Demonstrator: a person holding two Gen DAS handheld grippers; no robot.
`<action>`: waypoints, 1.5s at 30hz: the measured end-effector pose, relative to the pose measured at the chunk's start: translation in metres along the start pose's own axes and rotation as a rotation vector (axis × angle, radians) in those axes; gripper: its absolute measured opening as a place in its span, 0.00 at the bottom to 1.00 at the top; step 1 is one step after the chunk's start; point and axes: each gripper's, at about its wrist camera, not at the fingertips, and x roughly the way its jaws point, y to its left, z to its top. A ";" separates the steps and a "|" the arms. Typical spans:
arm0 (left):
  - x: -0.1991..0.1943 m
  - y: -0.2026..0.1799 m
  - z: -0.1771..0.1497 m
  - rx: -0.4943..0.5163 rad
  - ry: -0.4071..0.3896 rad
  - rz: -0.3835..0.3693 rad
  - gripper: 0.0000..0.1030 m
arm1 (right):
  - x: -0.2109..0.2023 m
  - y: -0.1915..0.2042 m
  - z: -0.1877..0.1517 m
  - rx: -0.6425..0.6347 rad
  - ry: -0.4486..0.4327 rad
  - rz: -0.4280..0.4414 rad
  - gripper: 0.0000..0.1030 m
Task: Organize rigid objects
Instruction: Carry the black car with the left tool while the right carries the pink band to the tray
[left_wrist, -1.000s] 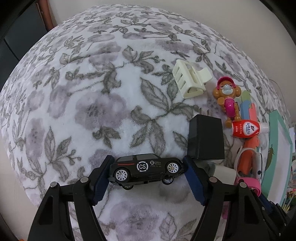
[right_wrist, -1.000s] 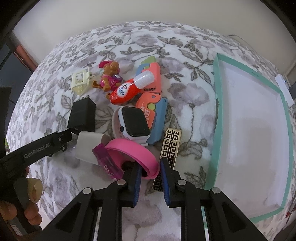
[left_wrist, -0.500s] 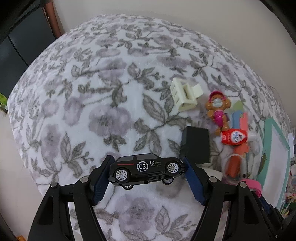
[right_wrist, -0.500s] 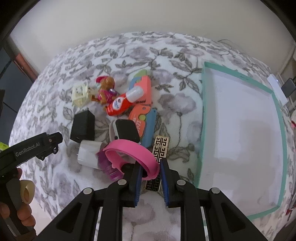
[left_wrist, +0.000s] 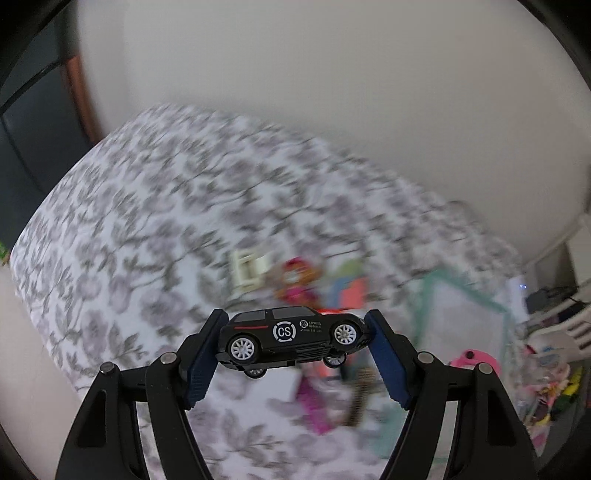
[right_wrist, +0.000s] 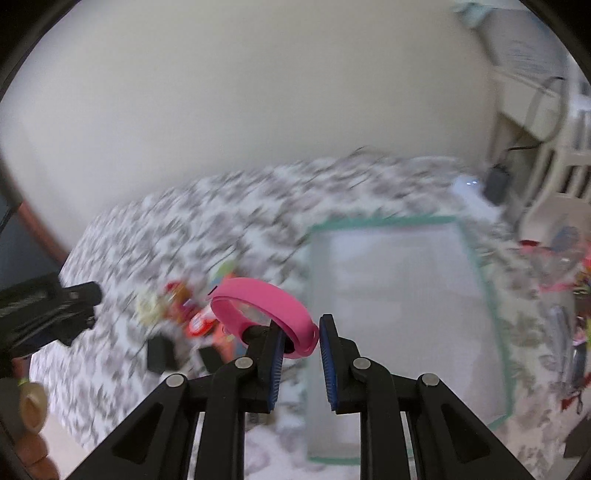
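My left gripper (left_wrist: 295, 343) is shut on a black toy car (left_wrist: 291, 334) with a "CS" logo and holds it high above the floral blanket (left_wrist: 147, 221). My right gripper (right_wrist: 301, 347) is shut on a pink wristband (right_wrist: 264, 314) and holds it in the air left of the white tray with a green rim (right_wrist: 476, 266). The tray also shows blurred in the left wrist view (left_wrist: 469, 291). The pile of small objects (right_wrist: 192, 317) lies on the blanket below, blurred.
A cream clip (left_wrist: 247, 271), a monkey toy (left_wrist: 295, 280) and orange and pink pieces lie blurred in the pile. A black adapter (right_wrist: 160, 354) lies at its near side. Cluttered items (right_wrist: 565, 258) stand right of the tray. A wall (left_wrist: 295, 92) is behind.
Both grippers have lifted well above the blanket with the car and the pink wristband. The views now tilt up toward the wall and are blurred by motion.
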 end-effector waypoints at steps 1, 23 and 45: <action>-0.004 -0.012 0.000 0.010 -0.005 -0.020 0.74 | -0.003 -0.009 0.002 0.018 -0.010 -0.021 0.19; 0.062 -0.149 -0.052 0.220 0.093 -0.130 0.74 | 0.037 -0.130 -0.012 0.163 0.052 -0.297 0.19; 0.105 -0.155 -0.078 0.267 0.204 -0.106 0.74 | 0.077 -0.133 -0.039 0.138 0.220 -0.339 0.19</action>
